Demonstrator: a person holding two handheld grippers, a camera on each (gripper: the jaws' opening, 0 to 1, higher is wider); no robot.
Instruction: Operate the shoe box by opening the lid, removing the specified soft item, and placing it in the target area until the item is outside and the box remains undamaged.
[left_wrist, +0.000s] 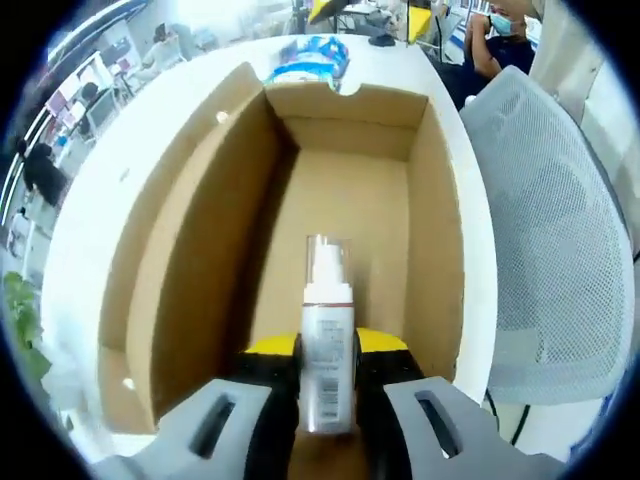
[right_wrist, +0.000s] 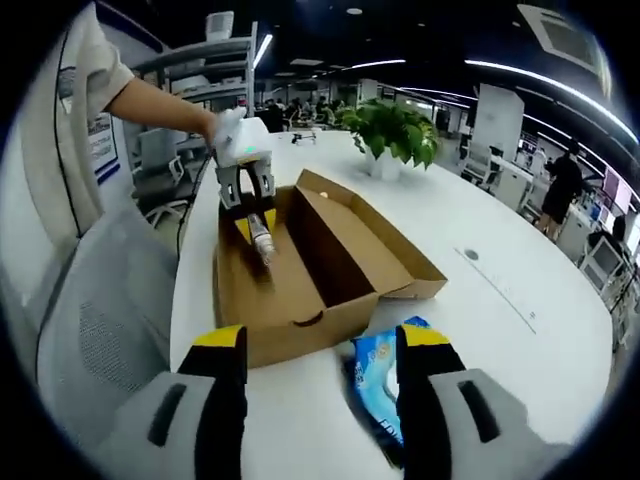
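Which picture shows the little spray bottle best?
The left gripper view: the spray bottle stands big and close between that gripper's jaws, above the open box. In the right gripper view the bottle is small and far away.

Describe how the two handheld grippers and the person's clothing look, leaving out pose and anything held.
The right gripper has light grey moulded bodies with dark slots, black jaws and yellow tips. The left gripper has the same grey bodies, black jaws and yellow tips; in the right gripper view it shows a whitish top housing with a green glow. The person wears a short light sleeve.
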